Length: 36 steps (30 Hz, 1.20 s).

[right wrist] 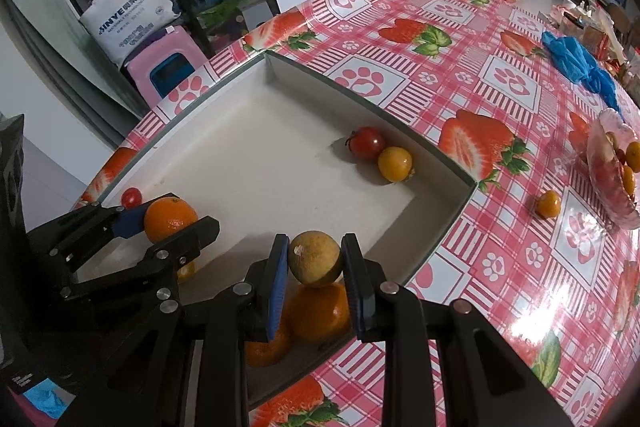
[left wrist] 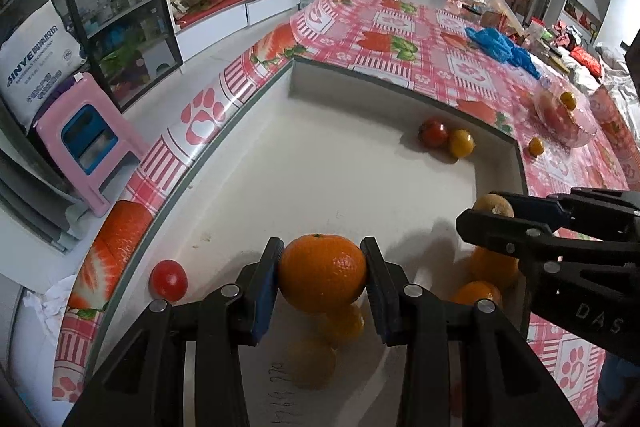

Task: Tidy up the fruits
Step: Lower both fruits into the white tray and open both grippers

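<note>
My left gripper is shut on an orange mandarin and holds it above the white tray. It also shows in the right wrist view. My right gripper is shut on a yellow-brown round fruit, held above the tray's near right part; it shows at the right in the left wrist view. More oranges lie in the tray under both grippers. A red tomato and a yellow fruit lie at the tray's far corner. A small red tomato lies at its left wall.
A pink glass bowl with small fruits stands on the strawberry-print tablecloth at the right, with a loose small orange beside it. A blue plastic bag lies farther back. A pink stool stands left of the table.
</note>
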Each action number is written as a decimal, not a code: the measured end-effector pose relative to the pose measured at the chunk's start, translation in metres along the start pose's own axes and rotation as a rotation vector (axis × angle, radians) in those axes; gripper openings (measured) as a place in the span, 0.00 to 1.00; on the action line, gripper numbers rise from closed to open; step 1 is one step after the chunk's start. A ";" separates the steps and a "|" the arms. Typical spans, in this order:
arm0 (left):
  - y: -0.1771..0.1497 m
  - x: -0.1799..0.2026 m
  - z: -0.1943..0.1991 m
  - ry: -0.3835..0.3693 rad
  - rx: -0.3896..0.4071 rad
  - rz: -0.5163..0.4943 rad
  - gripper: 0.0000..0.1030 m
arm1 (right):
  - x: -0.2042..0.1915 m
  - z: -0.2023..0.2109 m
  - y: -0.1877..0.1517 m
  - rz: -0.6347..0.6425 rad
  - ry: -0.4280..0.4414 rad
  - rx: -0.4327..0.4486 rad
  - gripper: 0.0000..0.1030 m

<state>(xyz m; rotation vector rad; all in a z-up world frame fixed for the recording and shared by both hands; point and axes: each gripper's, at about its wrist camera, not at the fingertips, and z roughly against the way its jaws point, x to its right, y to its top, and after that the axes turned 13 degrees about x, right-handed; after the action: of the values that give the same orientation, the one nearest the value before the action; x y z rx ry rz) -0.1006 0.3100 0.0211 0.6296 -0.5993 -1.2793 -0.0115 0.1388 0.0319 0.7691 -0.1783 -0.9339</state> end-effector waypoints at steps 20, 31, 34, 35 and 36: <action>0.003 0.011 0.000 0.054 -0.009 -0.048 0.71 | -0.004 0.003 0.004 0.000 -0.012 -0.004 0.67; 0.003 0.015 0.013 0.048 0.000 -0.044 1.00 | -0.007 0.020 0.006 -0.006 -0.009 0.007 0.81; 0.003 0.016 0.018 0.037 0.002 -0.044 1.00 | -0.008 0.023 0.006 -0.007 -0.011 0.003 0.82; 0.003 0.016 0.020 0.038 0.002 -0.046 1.00 | -0.008 0.024 0.005 -0.006 -0.011 0.003 0.83; 0.003 0.017 0.021 0.040 0.002 -0.048 1.00 | -0.009 0.025 0.005 -0.004 -0.013 0.002 0.86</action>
<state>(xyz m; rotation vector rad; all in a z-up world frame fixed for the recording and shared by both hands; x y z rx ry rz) -0.1100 0.2920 0.0388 0.6726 -0.5556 -1.3084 -0.0249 0.1346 0.0552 0.7658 -0.1890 -0.9422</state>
